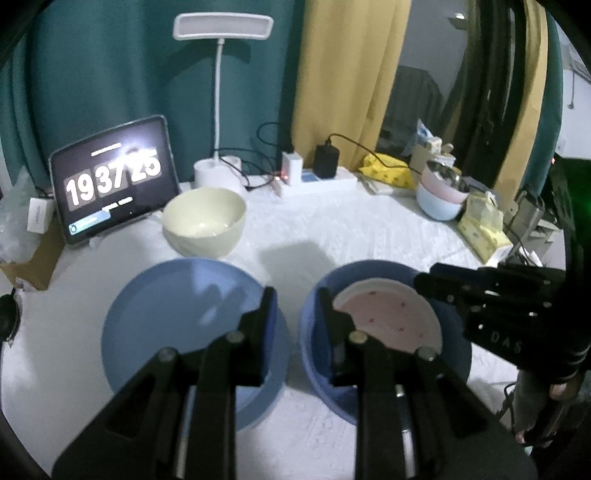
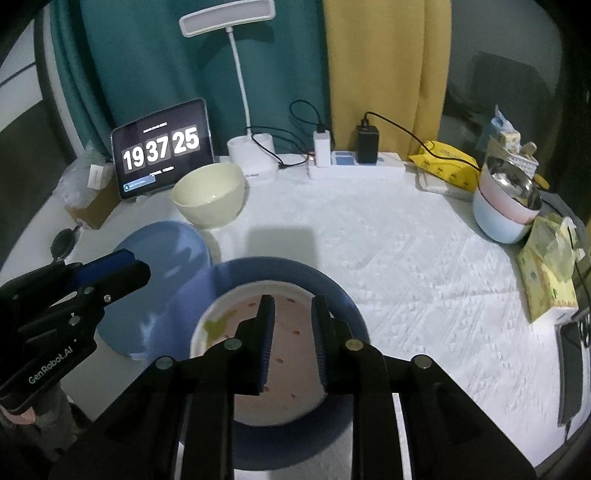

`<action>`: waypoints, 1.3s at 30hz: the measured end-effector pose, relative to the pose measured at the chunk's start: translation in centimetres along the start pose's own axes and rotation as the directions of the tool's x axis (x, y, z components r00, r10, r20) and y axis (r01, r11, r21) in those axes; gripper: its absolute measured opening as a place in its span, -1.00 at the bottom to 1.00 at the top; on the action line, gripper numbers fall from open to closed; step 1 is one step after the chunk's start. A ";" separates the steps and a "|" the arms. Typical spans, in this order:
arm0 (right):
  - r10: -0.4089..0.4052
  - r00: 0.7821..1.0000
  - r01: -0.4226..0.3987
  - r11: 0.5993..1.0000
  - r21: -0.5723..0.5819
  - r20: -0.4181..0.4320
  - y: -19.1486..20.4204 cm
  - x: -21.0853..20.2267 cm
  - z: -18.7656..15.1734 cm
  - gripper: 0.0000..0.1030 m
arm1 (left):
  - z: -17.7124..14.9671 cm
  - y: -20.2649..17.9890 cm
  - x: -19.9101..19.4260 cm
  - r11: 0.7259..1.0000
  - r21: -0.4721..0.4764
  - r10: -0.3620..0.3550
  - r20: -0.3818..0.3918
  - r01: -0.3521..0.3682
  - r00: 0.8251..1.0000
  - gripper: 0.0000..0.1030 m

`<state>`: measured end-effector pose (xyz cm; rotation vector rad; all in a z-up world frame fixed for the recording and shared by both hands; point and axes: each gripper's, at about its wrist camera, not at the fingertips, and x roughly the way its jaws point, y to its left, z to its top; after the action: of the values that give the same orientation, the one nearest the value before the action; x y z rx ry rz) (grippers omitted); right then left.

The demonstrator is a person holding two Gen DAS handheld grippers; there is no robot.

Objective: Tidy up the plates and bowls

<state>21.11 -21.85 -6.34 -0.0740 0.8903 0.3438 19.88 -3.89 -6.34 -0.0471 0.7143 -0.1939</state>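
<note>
Left gripper (image 1: 293, 302) nearest in its own view: jaws a narrow gap apart, nothing between them, hanging over the gap between two blue dishes. Released, empty.

Right gripper (image 2: 291, 314): jaws likewise slightly parted with nothing clamped, hovering above the pink plate (image 2: 258, 332). Released, empty.

Pink plate sits inside the dark blue bowl (image 2: 347, 306), tilted against the bowl wall as seen from the left wrist. Small red marks and a yellowish patch on its face; cannot tell if print or residue.

Light blue plate (image 1: 177, 306) lies flat on the white cloth (image 2: 406, 258), just left of the dark blue bowl, rims close.

Cream bowl (image 1: 205, 221) stands alone behind the blue plate, upright, apparently empty.

Far right edge: a stack of bowls (image 2: 506, 206), pale blue under pink, with a metal one on top.

Back row: tablet clock (image 2: 162, 147), desk lamp (image 2: 229, 22), power strip (image 2: 354, 166).

Judgement: one nesting done. Blue plate and cream bowl remain loose; task roughly midway.
</note>
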 end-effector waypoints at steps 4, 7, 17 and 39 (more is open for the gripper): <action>0.012 1.000 -0.012 1.000 -0.023 -0.002 1.4 0.3 1.1 -0.57 | 0.5 1.4 -0.3 1.000 -0.016 0.009 0.025 -0.008 1.000 -0.45; 0.024 1.000 -0.024 0.999 -0.032 -0.007 2.4 0.7 2.0 -0.55 | 0.8 2.2 -0.3 1.000 -0.022 0.010 0.037 -0.009 0.999 -0.36; 0.031 0.999 -0.031 0.999 -0.038 -0.020 5.2 2.9 5.0 -0.36 | 2.0 5.8 -0.1 0.999 -0.043 -0.002 0.081 0.006 0.997 -0.11; 0.008 0.996 -0.004 0.999 0.050 -0.084 7.4 10.8 10.4 -0.36 | 6.3 13.7 4.9 0.994 -0.103 -0.014 0.080 0.022 0.997 -0.11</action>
<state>32.70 -9.87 -7.58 -0.0399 0.9824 0.3258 29.83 8.42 -6.19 -0.1594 0.6445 -0.1712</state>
